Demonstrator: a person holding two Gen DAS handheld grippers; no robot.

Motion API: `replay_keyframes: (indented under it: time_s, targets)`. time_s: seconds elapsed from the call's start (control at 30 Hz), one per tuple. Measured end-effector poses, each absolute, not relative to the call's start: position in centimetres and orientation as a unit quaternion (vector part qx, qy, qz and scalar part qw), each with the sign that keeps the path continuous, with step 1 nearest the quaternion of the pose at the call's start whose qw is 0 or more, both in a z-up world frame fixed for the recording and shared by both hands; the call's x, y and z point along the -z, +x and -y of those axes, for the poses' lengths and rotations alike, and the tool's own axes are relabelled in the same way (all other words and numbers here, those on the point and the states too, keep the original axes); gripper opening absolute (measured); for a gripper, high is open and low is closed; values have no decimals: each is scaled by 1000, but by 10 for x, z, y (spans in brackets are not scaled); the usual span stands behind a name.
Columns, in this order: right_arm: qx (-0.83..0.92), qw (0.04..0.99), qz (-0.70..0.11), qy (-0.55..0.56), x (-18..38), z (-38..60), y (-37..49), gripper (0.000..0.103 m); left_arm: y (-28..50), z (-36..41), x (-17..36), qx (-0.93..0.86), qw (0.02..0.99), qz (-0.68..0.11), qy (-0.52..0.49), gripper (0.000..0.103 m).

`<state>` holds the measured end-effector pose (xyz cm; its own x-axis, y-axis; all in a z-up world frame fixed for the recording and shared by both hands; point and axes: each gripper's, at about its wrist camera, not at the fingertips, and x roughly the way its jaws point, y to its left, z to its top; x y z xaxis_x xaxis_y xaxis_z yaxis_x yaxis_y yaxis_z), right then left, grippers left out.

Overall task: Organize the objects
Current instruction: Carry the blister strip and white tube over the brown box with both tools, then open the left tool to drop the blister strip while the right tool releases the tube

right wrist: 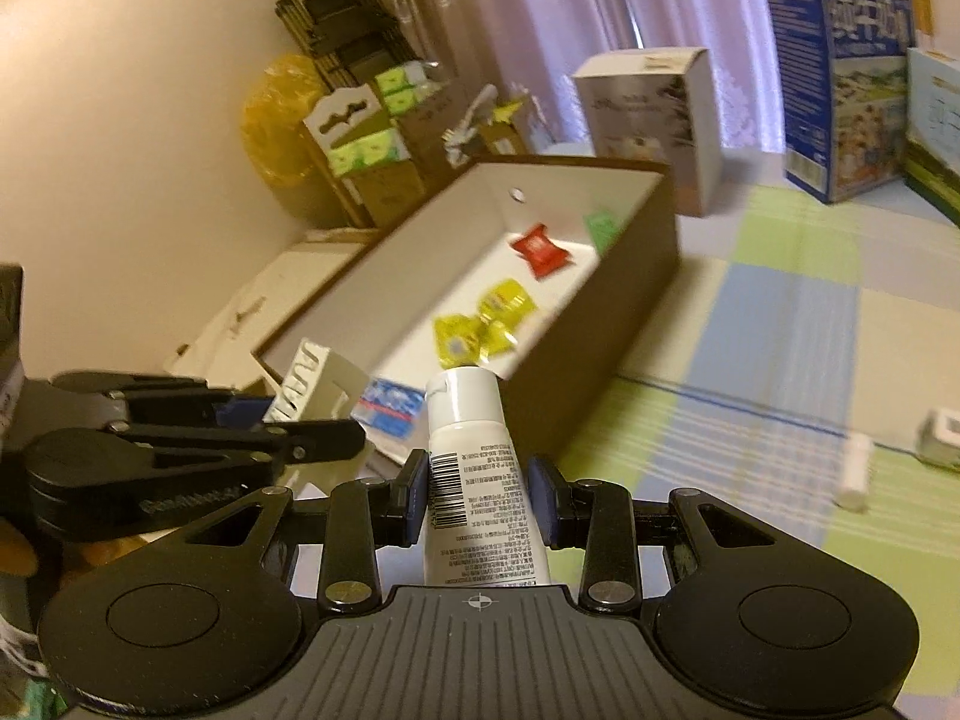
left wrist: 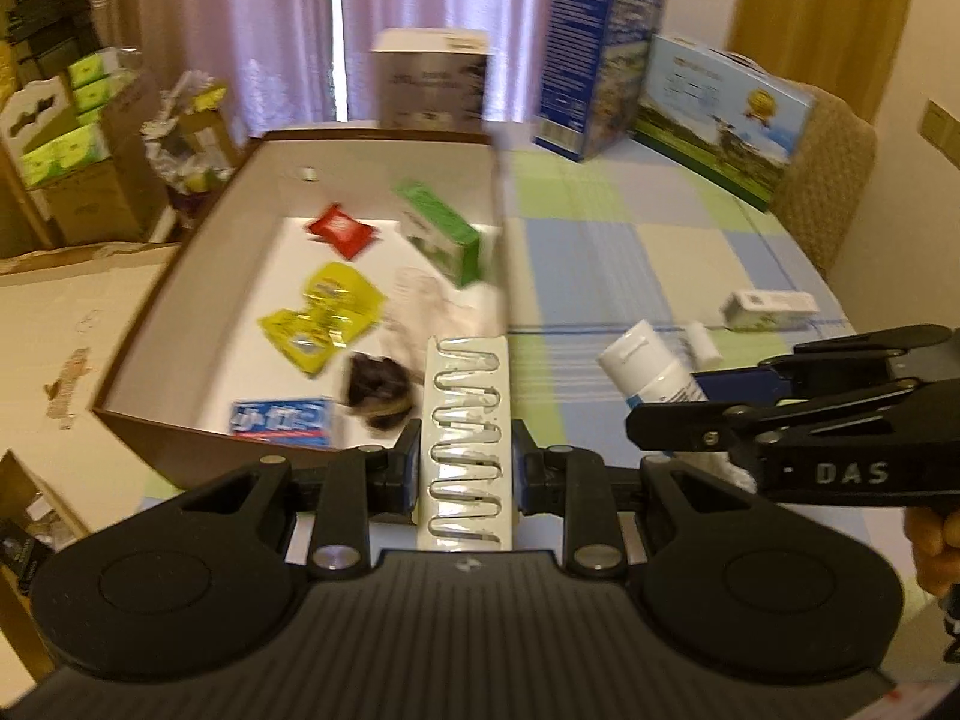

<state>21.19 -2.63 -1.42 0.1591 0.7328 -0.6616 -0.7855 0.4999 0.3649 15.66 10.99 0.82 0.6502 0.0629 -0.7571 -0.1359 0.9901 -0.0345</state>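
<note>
My left gripper (left wrist: 465, 468) is shut on a white flat pack of clear ampoules (left wrist: 465, 420), held above the near right corner of an open brown box (left wrist: 180, 276). The box holds a red packet (left wrist: 342, 230), yellow sachets (left wrist: 324, 315), a green carton (left wrist: 441, 231), a blue packet (left wrist: 282, 423) and a dark round thing (left wrist: 378, 390). My right gripper (right wrist: 480, 498) is shut on a white tube (right wrist: 474, 480) with a flip cap, just right of the box (right wrist: 624, 294). The left gripper (right wrist: 288, 414) with its pack shows in the right wrist view.
On the checked tablecloth (left wrist: 600, 252) lie a small white carton (left wrist: 768, 307) and a small white roll (left wrist: 702, 342). Tall printed boxes (left wrist: 594, 60) stand along the far edge. Stacked cartons and tissue packs (left wrist: 66, 138) fill the floor at left.
</note>
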Motion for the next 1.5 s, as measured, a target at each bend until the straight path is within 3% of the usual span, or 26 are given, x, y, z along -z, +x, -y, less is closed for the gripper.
replay_keyframes:
  time_s: [0.67,1.5]
  targets:
    - [-490,756,-431,47,8,-95,273,33,215,-220,-7,-102,905,-410,-35,23]
    - [-391,804,-448,-17,69,-165,368,33,333,-270,51,-84,877,-473,-10,23]
